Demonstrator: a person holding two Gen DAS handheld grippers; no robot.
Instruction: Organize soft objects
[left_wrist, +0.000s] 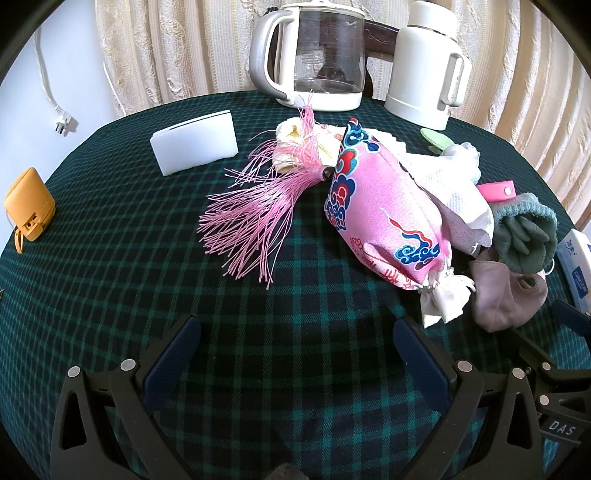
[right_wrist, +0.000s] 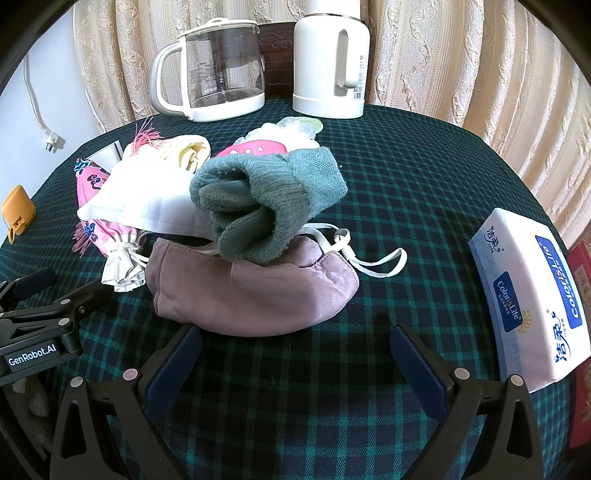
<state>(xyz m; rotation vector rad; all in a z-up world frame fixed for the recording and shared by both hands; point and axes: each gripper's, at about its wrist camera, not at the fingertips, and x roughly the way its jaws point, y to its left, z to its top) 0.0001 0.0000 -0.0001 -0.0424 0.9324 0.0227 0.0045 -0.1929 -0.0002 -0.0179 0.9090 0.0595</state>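
Right wrist view: right gripper (right_wrist: 295, 354) gapes wide, empty, aimed at mauve face mask (right_wrist: 255, 291) under green knit sock (right_wrist: 266, 199), likely first pick. Left gripper (left_wrist: 295, 354) also spread, empty, short of pink tasselled pouch (left_wrist: 380, 214)

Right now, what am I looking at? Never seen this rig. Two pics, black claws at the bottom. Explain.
No robot arm: a person holds a two-finger gripper in each hand, each with a fisheye camera looking along its fingers. One picture is from the left gripper, the other from the right gripper. Both are open and hold nothing. On the plaid table lies a heap of soft things: a pink pouch with tassels, a green sock resting on a mauve mask, white cloth. Around it: a glass kettle, white flask, tissue pack, orange pouch.
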